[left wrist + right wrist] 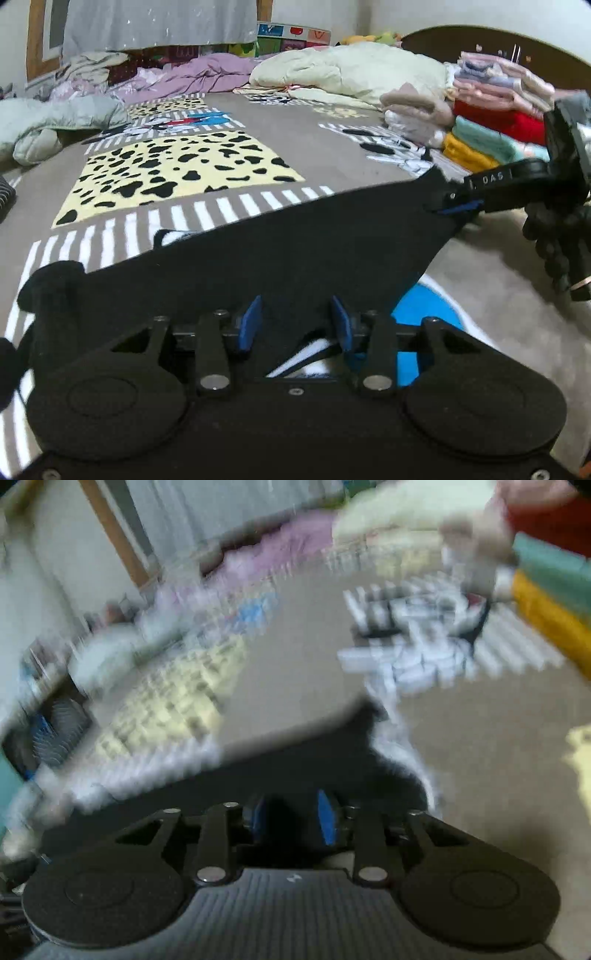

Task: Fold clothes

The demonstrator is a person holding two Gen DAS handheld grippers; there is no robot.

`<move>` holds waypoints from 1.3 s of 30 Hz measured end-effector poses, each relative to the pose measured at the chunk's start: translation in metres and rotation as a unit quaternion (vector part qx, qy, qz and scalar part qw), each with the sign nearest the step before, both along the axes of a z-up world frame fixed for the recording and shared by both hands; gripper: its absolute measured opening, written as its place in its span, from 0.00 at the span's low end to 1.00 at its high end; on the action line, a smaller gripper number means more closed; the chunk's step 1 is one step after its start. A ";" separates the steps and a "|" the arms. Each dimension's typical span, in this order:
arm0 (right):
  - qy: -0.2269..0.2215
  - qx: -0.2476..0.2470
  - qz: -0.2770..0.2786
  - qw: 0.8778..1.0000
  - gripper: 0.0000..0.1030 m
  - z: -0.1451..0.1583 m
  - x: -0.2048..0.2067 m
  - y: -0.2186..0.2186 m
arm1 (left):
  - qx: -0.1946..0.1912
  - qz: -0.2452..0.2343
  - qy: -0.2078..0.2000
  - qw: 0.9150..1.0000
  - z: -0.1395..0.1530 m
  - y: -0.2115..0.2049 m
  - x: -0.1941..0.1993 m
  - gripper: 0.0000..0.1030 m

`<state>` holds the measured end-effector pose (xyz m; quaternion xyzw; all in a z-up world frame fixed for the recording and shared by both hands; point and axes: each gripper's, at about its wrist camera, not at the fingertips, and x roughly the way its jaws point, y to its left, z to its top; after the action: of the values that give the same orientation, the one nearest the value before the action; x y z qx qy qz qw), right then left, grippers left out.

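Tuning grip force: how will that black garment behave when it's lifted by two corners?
The black garment is probably floppy: it hangs stretched from the right gripper, with a limp lobe at the left. It looks light and thin, spanning as a sheet. Its matte, fuzzy surface suggests little slip against the left gripper pads.

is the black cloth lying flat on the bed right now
No, the black cloth is lifted, its corner pinched by the right claw above the patterned bed blanket.

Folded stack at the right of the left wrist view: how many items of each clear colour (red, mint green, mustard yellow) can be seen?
Red folded item: 1
Mint green folded item: 1
Mustard yellow folded item: 1
Total: 3
The pale pink and lilac layers above are too alike to count.
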<state>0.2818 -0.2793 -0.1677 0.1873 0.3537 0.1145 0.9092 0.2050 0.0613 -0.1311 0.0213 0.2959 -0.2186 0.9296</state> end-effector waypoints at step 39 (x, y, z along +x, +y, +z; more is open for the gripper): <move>-0.093 -0.077 0.219 0.968 0.44 0.031 -0.068 0.132 | -0.269 0.263 0.026 0.926 0.005 0.157 -0.052 0.47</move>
<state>0.2134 -0.1476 -0.1364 0.0229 0.3078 0.3002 0.9026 0.1529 0.2181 -0.1262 -0.3142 0.2450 -0.0385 0.9164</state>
